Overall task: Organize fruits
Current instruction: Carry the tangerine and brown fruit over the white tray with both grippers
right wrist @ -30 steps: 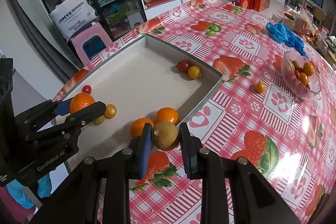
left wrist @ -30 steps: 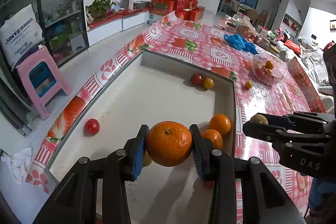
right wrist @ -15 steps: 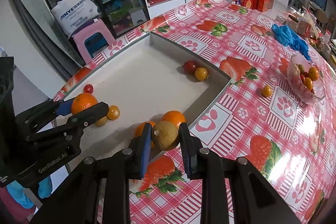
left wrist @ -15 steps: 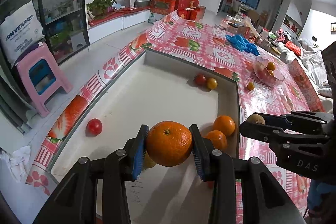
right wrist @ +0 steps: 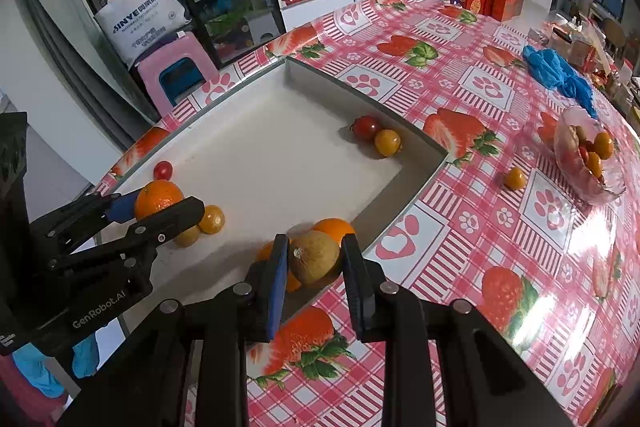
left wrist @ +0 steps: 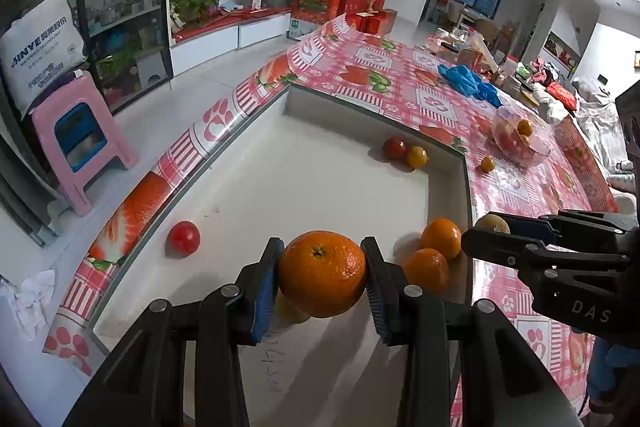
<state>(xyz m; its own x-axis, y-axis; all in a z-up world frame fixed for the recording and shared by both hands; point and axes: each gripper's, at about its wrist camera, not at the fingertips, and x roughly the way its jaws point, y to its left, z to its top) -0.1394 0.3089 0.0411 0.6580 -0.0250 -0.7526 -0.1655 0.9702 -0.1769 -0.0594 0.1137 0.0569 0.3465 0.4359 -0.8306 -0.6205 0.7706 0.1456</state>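
Observation:
My left gripper (left wrist: 322,277) is shut on a large orange (left wrist: 322,273) and holds it above the near end of the white sunken tray (left wrist: 304,183). It also shows in the right wrist view (right wrist: 160,201). My right gripper (right wrist: 314,259) is shut on a brown kiwi (right wrist: 315,257) over the tray's right rim, seen in the left wrist view (left wrist: 492,223). Two oranges (left wrist: 440,237) lie in the tray's near right corner. A red tomato (left wrist: 183,237) lies at the tray's left side. A red tomato (left wrist: 395,148) and a yellow one (left wrist: 417,156) sit in the far corner.
A glass bowl (right wrist: 590,157) with several small fruits stands on the strawberry tablecloth at the right, with a loose yellow fruit (right wrist: 515,178) beside it. Two small yellowish fruits (right wrist: 210,219) lie under the left gripper. A blue cloth (right wrist: 556,71) lies farther back. A pink stool (left wrist: 80,135) stands on the floor.
Both grippers have lifted and drawn back a little with their fruits still held. The fruits in the tray have not moved.

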